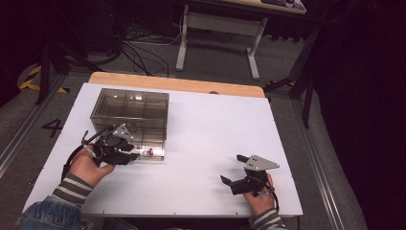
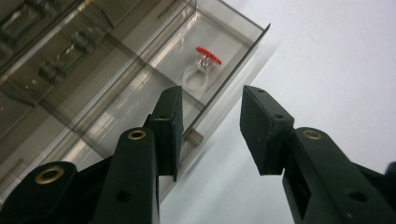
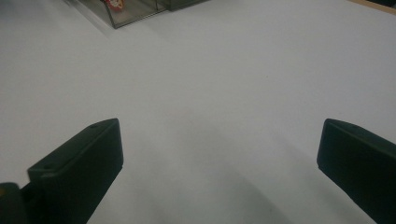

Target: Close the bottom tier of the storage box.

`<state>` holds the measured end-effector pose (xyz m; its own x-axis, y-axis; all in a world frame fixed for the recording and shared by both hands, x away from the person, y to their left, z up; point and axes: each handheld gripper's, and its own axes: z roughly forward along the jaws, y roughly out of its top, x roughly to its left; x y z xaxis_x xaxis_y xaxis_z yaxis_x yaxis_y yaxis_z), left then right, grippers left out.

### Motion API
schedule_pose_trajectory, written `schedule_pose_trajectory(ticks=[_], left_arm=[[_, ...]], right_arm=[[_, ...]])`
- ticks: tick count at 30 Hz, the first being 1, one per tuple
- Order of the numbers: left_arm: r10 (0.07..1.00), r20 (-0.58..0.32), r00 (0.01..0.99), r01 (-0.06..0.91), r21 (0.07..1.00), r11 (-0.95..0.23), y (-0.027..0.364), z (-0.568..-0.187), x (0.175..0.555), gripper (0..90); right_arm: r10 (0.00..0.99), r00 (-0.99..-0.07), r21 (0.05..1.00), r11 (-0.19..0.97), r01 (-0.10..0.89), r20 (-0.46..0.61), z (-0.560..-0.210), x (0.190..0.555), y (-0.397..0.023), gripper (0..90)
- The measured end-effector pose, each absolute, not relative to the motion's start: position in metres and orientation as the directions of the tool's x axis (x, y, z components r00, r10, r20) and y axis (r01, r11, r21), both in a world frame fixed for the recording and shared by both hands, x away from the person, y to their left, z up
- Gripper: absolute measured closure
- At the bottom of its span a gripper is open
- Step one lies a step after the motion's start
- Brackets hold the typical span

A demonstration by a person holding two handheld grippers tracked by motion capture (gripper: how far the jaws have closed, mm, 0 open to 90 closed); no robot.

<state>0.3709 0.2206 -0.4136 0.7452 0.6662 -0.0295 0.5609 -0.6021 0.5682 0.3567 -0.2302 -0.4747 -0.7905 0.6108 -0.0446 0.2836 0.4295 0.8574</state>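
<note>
A smoky clear organiser box stands at the left of the white table. Its bottom drawer is pulled out toward the front. In the drawer's end compartment lies a small white ring-shaped part with a red cap. My left gripper sits at the drawer's front wall. Its jaws stand apart around the small handle stub, and the pads are not pressing it. My right gripper rests wide open over bare table at the front right, with nothing between its pads.
The drawer's corner lies far ahead of the right gripper. A wooden strip edges the table's far side. Beyond it stand a desk with white legs and loose cables on the floor.
</note>
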Motion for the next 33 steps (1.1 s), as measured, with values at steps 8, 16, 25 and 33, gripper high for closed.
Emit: schedule_pose_trajectory(ticks=[8, 16, 25, 33], left_arm=[[0.681, -0.045, 0.731, 0.583, 0.559, -0.589, 0.233, -0.419, 0.364, 59.9], [0.705, -0.068, 0.706, 0.622, 0.533, -0.573, 0.244, -0.429, 0.36, 62.9], [0.711, -0.069, 0.7, 0.637, 0.509, -0.578, 0.25, -0.435, 0.356, 69.2], [0.725, -0.054, 0.686, 0.656, 0.478, -0.585, 0.255, -0.439, 0.356, 78.1]], right_arm=[[0.611, -0.79, 0.857, 0.43, 0.284, -0.044, -0.475, 0.357, -0.23, 1.0], [0.612, -0.79, 0.858, 0.429, 0.284, -0.045, -0.475, 0.357, -0.23, 1.1], [0.613, -0.789, 0.858, 0.426, 0.286, -0.042, -0.475, 0.357, -0.23, 1.1], [0.613, -0.789, 0.857, 0.427, 0.288, -0.04, -0.475, 0.357, -0.23, 1.0]])
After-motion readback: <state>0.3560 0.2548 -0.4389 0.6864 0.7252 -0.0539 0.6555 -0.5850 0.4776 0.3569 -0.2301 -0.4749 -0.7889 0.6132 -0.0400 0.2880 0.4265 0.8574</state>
